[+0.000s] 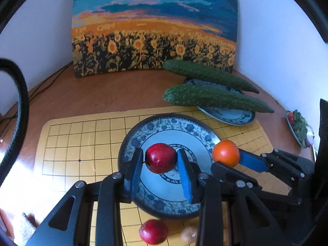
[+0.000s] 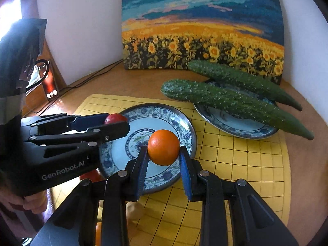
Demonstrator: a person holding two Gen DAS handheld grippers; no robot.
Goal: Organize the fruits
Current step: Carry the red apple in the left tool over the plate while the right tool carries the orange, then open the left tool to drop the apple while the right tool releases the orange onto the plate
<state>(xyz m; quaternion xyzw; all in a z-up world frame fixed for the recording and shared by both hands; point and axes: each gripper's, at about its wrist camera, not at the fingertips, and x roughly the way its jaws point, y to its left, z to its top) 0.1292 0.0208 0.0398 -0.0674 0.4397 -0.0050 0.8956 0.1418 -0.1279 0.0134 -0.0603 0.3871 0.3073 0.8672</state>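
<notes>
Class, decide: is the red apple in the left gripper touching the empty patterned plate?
Apart. In the right wrist view the red apple sits in the left gripper above the plate, with plate surface visible below it.

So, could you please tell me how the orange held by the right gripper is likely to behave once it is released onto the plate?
The orange is round and smooth, so it will probably roll. The plate has a raised rim that should likely stop it. It looks firm between the fingers, so probably not fragile.

second red apple (image 1: 153, 231): edge-cut | brown fruit (image 1: 189, 234): blurred, tool-hidden
</notes>
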